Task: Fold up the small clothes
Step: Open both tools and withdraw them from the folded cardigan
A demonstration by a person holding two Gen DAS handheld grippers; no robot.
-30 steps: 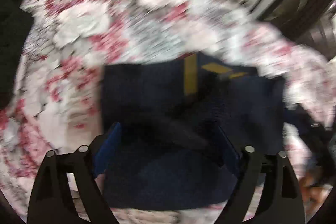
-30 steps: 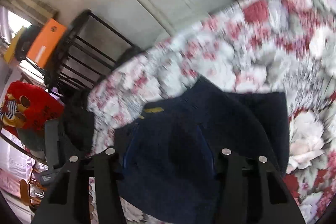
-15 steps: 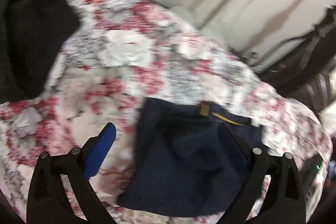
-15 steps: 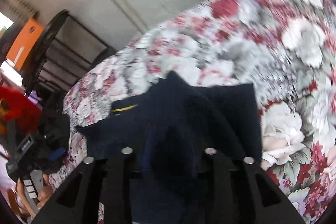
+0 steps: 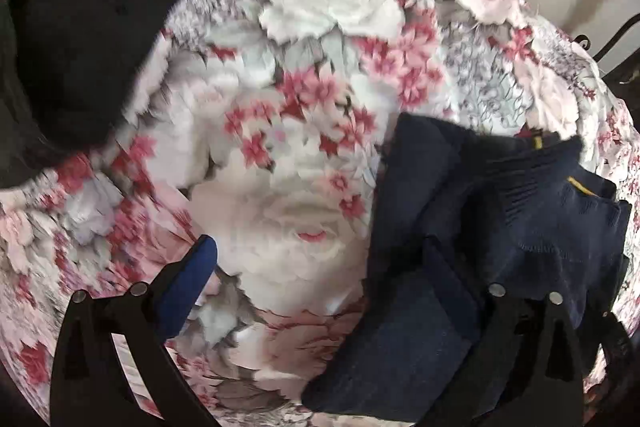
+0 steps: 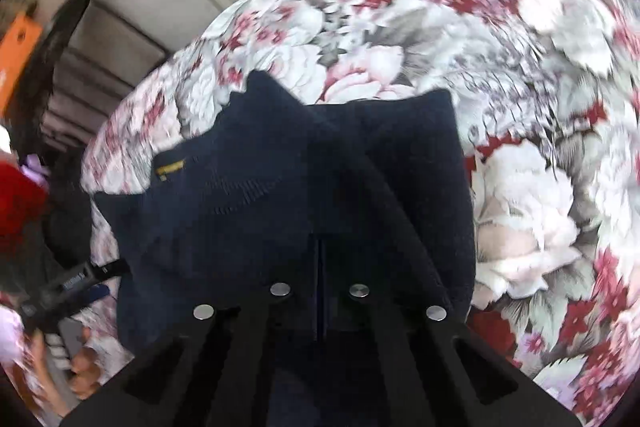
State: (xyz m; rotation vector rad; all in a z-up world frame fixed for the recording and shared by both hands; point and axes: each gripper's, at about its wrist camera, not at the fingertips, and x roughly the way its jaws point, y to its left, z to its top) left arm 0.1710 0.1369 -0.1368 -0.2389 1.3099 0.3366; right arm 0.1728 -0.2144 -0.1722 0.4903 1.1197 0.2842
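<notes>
A navy knit garment with a yellow neck label lies partly folded on the floral blanket. It fills the right side of the left wrist view and the middle of the right wrist view. My left gripper is open and empty over bare blanket; its right finger overlaps the garment's edge. My right gripper has its jaws closed together on a fold of the navy garment, with cloth draped over the fingertips.
A black garment lies in a heap at the blanket's far left. A dark metal rack and a pale wall stand behind. The left gripper and the hand holding it show at the lower left of the right wrist view.
My right gripper closed from open onto the navy garment's fold. My left gripper stayed open and swung left, off the garment and over bare blanket.
</notes>
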